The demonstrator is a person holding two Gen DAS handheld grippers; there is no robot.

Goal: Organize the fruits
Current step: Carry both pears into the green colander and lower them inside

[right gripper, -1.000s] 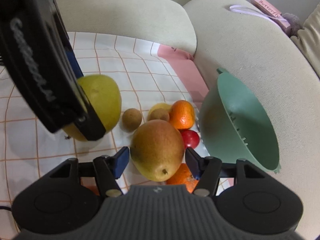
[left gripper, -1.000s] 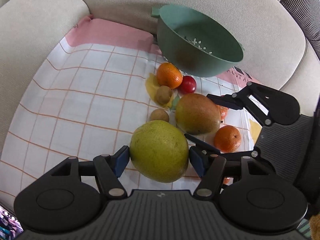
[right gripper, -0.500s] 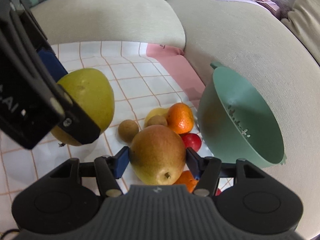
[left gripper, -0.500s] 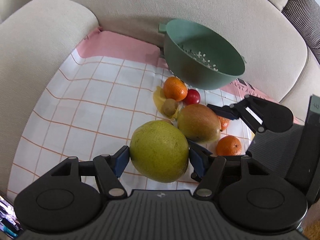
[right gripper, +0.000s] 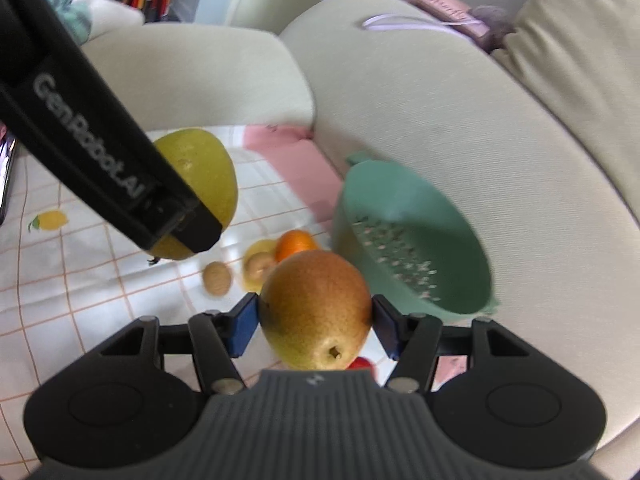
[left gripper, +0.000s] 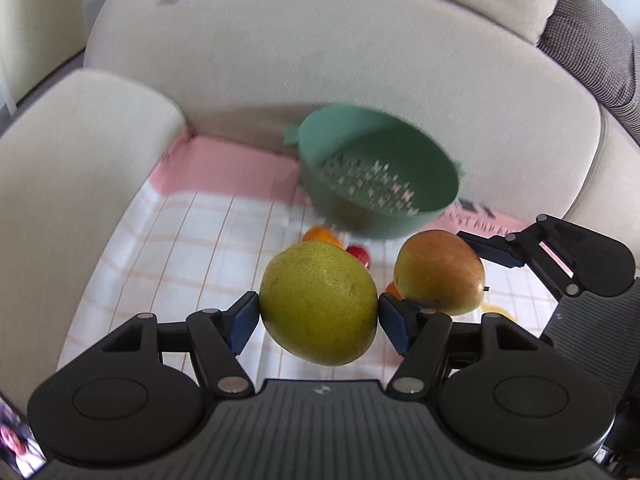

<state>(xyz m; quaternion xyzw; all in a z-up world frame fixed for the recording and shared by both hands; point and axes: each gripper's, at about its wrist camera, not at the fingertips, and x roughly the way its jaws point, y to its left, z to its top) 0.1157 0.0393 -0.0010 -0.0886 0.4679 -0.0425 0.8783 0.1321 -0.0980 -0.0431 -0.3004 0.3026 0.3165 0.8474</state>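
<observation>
The left gripper (left gripper: pixel 319 312) clasps a large yellow-green mango (left gripper: pixel 319 302) between its blue pads, lifted clear of the checked cloth (left gripper: pixel 192 248). Just to its right, the right gripper (right gripper: pixel 316 322) grips a smaller red-orange mango (right gripper: pixel 316 308) the same way, stem end facing the camera. Ahead of both sets of jaws, a green colander (left gripper: pixel 380 172) leans tilted against the beige sofa back (left gripper: pixel 360 48), its mouth facing the grippers. On the cloth below, between the jaws and the colander, lie an orange mandarin (right gripper: pixel 296 242), two brown kiwis (right gripper: pixel 217 278) and a red tomato (left gripper: pixel 360 254). The background is motion-blurred.
</observation>
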